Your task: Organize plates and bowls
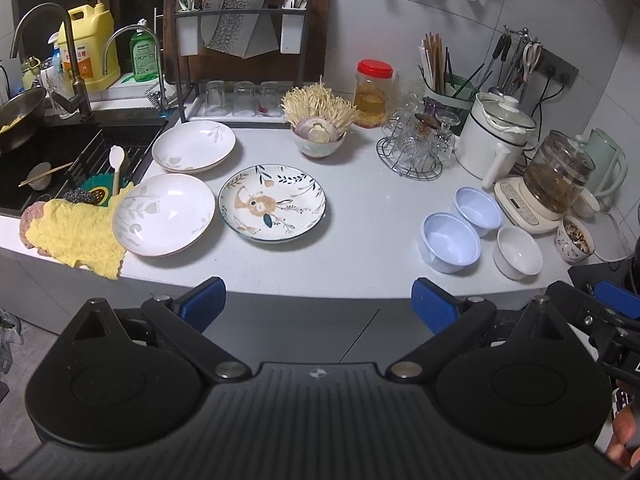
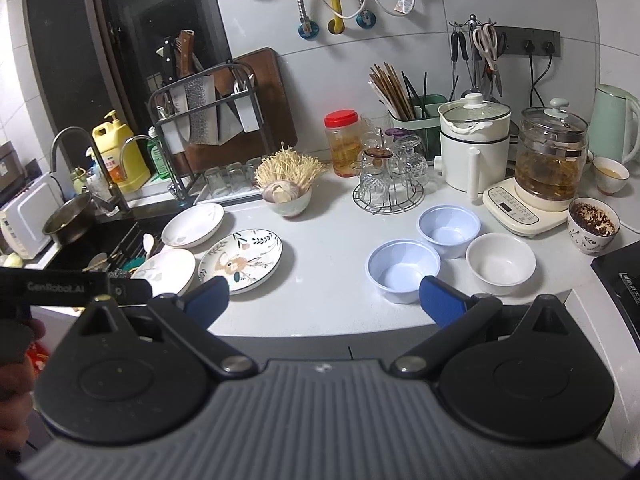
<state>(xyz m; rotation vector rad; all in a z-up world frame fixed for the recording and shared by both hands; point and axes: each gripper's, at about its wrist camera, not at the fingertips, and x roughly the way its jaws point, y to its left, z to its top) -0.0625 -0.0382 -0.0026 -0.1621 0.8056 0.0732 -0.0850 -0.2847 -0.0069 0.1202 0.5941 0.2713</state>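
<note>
Tools (image 1: 318, 300) gape before floral plate (image 1: 272, 203) (deer-patterned, blue-rimmed).

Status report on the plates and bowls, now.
Left tongs open, empty; right tongs the same. Three plates and three bowls lie unstacked on the counter. Nothing in the way.
</note>
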